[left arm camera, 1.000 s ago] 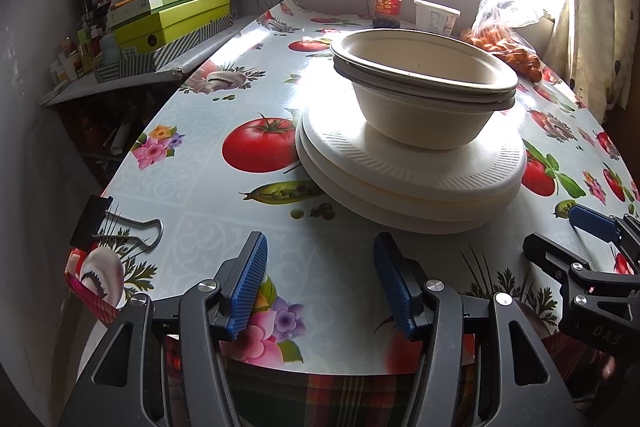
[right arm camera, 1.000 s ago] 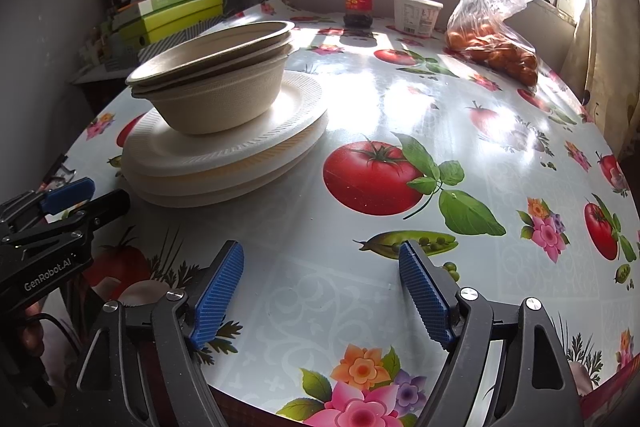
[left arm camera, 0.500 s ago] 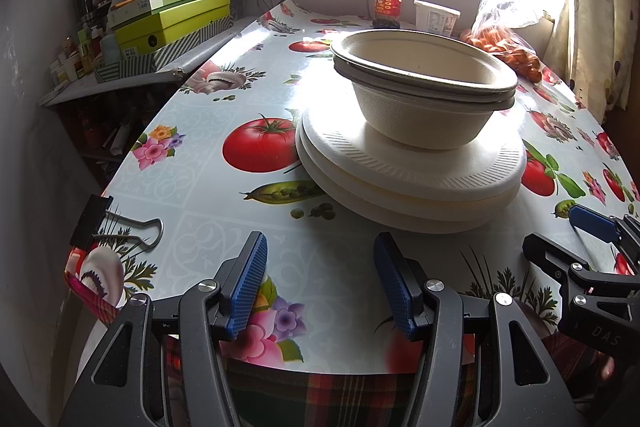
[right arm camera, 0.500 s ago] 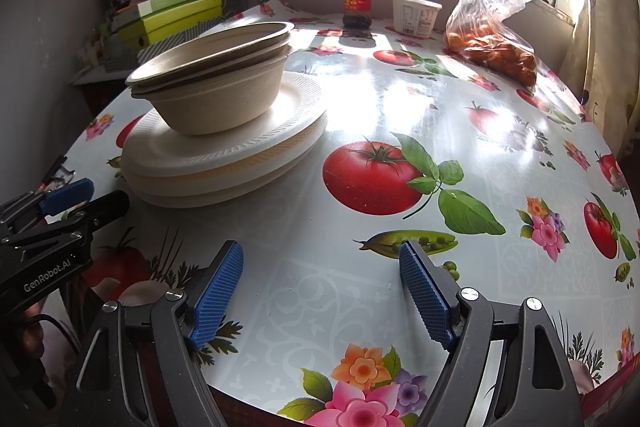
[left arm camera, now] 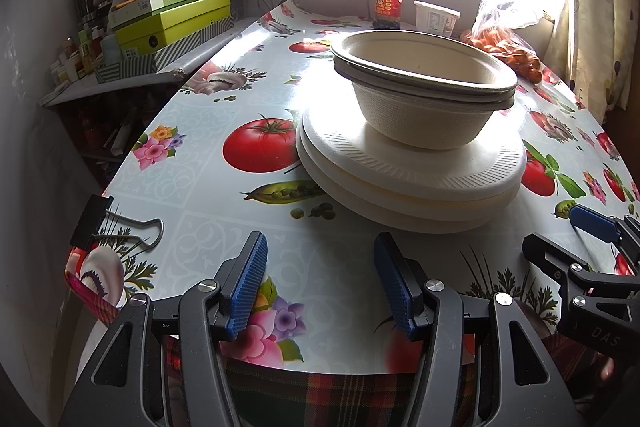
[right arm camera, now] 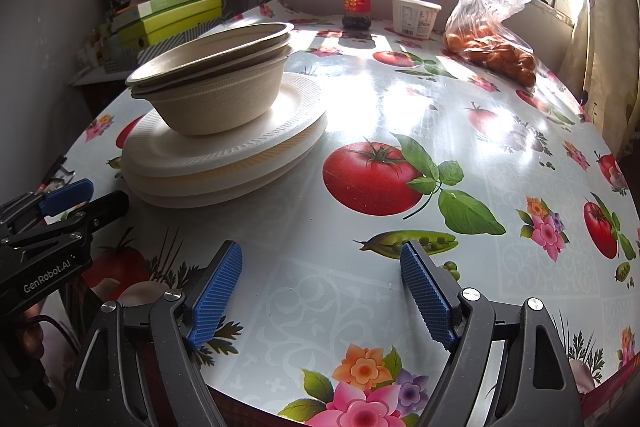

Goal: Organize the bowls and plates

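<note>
A stack of white paper plates [left arm camera: 412, 183] lies on the table, with nested beige paper bowls [left arm camera: 424, 95] on top. The same plates [right arm camera: 224, 163] and bowls [right arm camera: 216, 87] show at the left in the right wrist view. My left gripper [left arm camera: 320, 267] is open and empty, low at the table's near edge, short of the stack. My right gripper [right arm camera: 320, 279] is open and empty at the near edge, to the right of the stack. Each gripper shows in the other's view: the right one [left arm camera: 560, 239] and the left one [right arm camera: 80, 199].
The table [right arm camera: 400, 99] has a tomato-print oilcloth. A binder clip [left arm camera: 108, 227] lies at its left edge. At the far end stand a sauce jar [left arm camera: 388, 3], a white tub [left arm camera: 436, 19] and a bag of oranges [right arm camera: 492, 47]. Green boxes [left arm camera: 172, 23] sit on a shelf at left.
</note>
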A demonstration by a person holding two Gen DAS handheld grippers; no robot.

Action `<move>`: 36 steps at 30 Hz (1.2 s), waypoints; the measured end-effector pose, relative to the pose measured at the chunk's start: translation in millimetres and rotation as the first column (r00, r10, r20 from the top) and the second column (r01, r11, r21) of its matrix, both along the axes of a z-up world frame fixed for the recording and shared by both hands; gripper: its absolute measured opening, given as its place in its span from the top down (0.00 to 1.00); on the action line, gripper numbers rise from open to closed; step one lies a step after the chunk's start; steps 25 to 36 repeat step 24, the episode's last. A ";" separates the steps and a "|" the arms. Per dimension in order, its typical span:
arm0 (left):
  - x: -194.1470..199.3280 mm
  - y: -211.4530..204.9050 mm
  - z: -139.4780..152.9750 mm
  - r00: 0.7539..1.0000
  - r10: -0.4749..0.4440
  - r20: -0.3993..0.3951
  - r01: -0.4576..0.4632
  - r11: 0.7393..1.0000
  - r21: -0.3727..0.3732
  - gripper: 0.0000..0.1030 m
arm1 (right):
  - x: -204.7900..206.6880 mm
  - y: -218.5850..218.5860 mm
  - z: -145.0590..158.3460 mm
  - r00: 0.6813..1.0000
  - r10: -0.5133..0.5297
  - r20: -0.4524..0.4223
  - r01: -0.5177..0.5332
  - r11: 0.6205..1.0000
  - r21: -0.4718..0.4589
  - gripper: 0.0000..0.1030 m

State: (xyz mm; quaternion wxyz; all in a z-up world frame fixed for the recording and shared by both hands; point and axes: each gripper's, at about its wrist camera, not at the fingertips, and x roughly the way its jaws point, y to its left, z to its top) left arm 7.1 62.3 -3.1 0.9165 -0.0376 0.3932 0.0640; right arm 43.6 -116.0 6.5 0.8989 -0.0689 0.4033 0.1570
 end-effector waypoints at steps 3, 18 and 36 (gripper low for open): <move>0.1 0.0 0.0 1.000 0.000 0.000 0.000 1.000 0.000 0.45 | -0.1 0.2 -0.1 1.000 0.000 0.000 0.000 1.000 0.000 0.20; -0.5 -0.1 -0.4 1.000 0.000 0.001 0.000 1.000 0.000 0.45 | 0.2 0.0 -0.2 1.000 0.000 0.002 0.000 1.000 0.000 0.19; -0.7 -0.2 -0.6 1.000 0.000 0.001 0.000 1.000 -0.001 0.45 | -0.1 0.2 -0.4 1.000 0.000 0.002 0.000 1.000 0.000 0.18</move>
